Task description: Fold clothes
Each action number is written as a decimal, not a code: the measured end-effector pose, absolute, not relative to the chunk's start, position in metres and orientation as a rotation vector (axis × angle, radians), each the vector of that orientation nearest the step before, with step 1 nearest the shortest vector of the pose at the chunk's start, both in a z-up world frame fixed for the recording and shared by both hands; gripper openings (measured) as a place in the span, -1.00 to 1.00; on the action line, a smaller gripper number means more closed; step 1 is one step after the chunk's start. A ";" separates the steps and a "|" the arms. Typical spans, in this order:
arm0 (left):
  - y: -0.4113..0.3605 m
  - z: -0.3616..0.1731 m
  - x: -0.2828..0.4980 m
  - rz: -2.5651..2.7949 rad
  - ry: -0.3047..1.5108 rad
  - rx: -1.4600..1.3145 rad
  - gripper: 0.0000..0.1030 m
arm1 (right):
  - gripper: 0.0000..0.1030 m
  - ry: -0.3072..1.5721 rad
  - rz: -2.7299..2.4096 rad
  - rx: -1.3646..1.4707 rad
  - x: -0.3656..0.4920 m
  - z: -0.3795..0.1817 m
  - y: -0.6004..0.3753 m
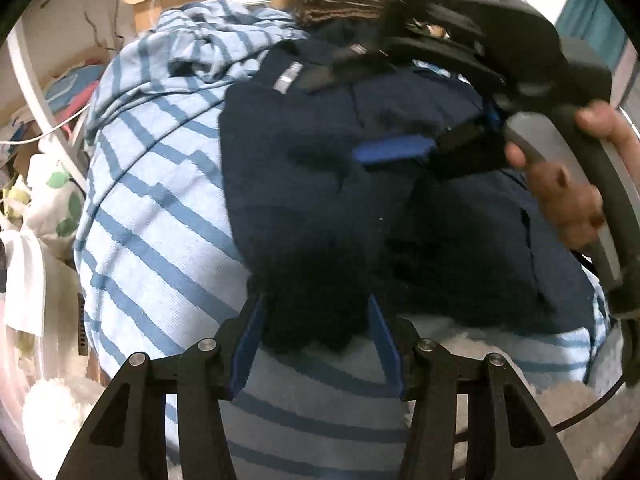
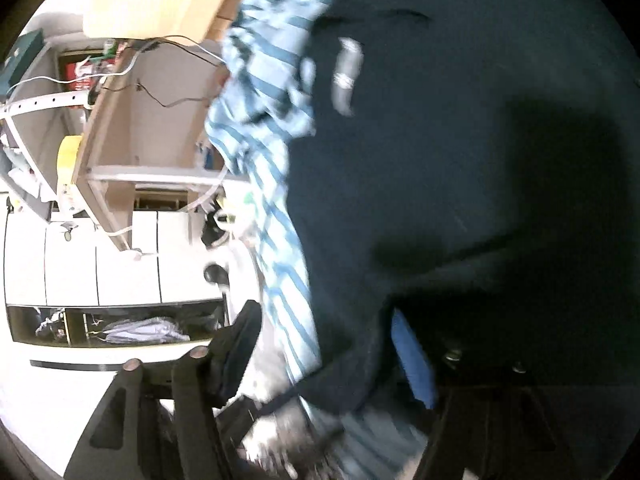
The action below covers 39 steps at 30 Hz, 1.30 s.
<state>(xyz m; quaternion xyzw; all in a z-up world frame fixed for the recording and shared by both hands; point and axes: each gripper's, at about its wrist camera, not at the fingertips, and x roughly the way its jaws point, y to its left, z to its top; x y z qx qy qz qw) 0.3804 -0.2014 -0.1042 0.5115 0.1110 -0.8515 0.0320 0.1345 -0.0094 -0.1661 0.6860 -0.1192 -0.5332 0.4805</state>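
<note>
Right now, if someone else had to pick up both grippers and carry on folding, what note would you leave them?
Left gripper: open, straddling the near edge of the navy garment, not pinching it.
Right gripper: open, held in a hand, low over the far side of the same garment; cloth lies between its fingers but is not clamped.
The navy garment lies bunched on the blue striped sheet, its grey label facing up.
Done: it looks partly folded over itself; how far I cannot tell.
Left: probably regrip the edges, finish and flatten the fold.
</note>
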 end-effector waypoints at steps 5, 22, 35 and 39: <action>-0.222 -0.116 0.365 -2.527 0.454 1.517 0.04 | 0.50 -0.373 -1.350 1.629 0.126 -0.155 -0.019; -0.285 -0.141 0.370 -2.299 1.077 1.507 -0.28 | 0.41 -0.417 -1.550 1.600 0.101 -0.159 0.086; -0.260 -0.127 0.381 -2.461 0.947 1.471 -0.79 | -0.80 -0.096 -1.824 1.498 0.057 -0.159 0.027; -0.254 -0.116 0.384 -2.553 0.883 1.449 -0.80 | -0.83 -0.178 -1.882 1.384 0.064 -0.130 0.045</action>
